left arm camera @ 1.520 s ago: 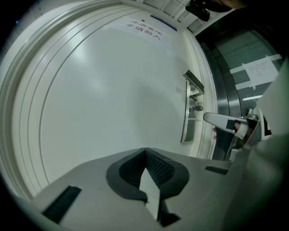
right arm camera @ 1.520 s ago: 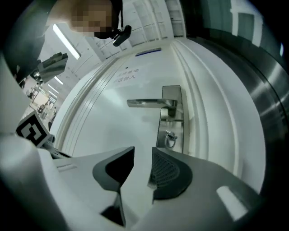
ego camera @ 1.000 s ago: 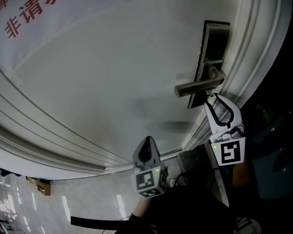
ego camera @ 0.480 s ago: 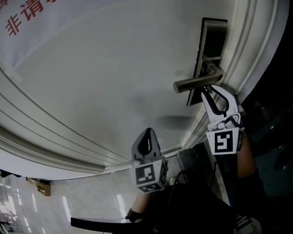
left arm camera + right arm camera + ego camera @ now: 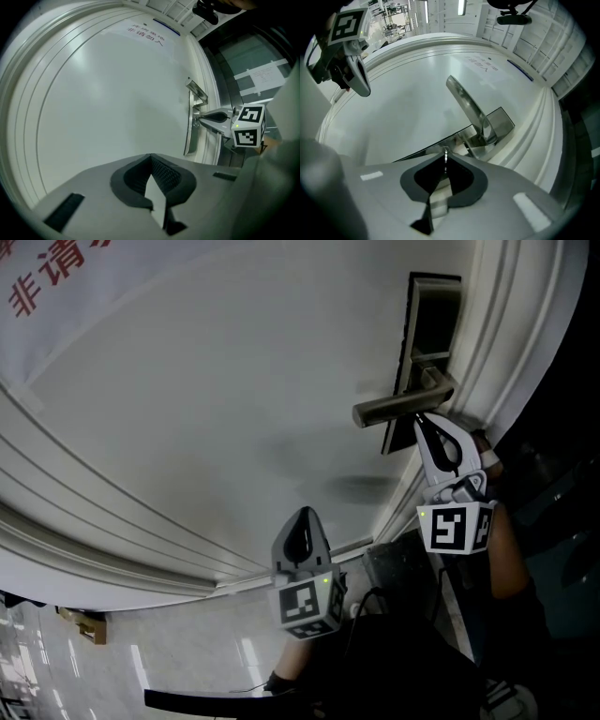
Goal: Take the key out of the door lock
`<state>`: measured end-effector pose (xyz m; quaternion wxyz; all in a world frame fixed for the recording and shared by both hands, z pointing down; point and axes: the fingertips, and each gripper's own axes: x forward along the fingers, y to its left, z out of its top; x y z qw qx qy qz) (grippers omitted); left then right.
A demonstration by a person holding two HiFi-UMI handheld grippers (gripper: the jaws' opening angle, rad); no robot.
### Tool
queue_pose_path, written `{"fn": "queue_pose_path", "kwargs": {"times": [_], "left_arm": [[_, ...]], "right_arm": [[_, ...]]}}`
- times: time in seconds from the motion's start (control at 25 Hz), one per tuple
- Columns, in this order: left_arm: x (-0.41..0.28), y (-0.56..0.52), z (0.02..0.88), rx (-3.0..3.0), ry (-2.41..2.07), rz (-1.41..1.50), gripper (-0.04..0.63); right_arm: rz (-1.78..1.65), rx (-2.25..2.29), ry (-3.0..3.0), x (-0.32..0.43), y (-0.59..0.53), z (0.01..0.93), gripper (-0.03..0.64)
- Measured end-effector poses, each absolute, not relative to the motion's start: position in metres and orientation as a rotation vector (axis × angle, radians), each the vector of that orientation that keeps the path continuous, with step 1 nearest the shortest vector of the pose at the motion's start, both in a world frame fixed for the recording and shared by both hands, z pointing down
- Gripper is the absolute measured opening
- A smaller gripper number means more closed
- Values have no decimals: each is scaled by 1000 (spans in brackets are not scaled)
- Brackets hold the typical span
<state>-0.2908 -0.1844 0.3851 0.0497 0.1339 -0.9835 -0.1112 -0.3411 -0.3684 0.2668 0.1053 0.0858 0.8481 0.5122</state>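
Jaws of the right gripper [image 5: 419, 420] have just been closing and now pinch the thin silver metal key [image 5: 445, 160], which stands edge-on between their 2 tips with its far end at the dark rectangular metal lock plate [image 5: 427, 334]. This gripper points level at the plate, just beneath the silver metal lever handle [image 5: 398, 407], near the right edge of the white panelled door [image 5: 234, 381]. The left gripper [image 5: 303, 514] hovers lower down in front of the bare door panel, well apart from the lock, its 2 jaws together with nothing between them.
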Motion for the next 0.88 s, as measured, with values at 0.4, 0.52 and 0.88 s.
{"fn": "queue_pose_path", "kwargs": {"times": [0.4, 0.52, 0.88], "left_arm": [[-288, -186, 387, 426, -2980, -372, 0], [-288, -186, 389, 434, -2985, -367, 0], [-288, -186, 392, 442, -2970, -358, 0]], "right_arm": [[1713, 223, 2373, -341, -368, 269, 14], [1768, 222, 2336, -341, -368, 269, 14], [1877, 223, 2259, -341, -367, 271, 13]]}}
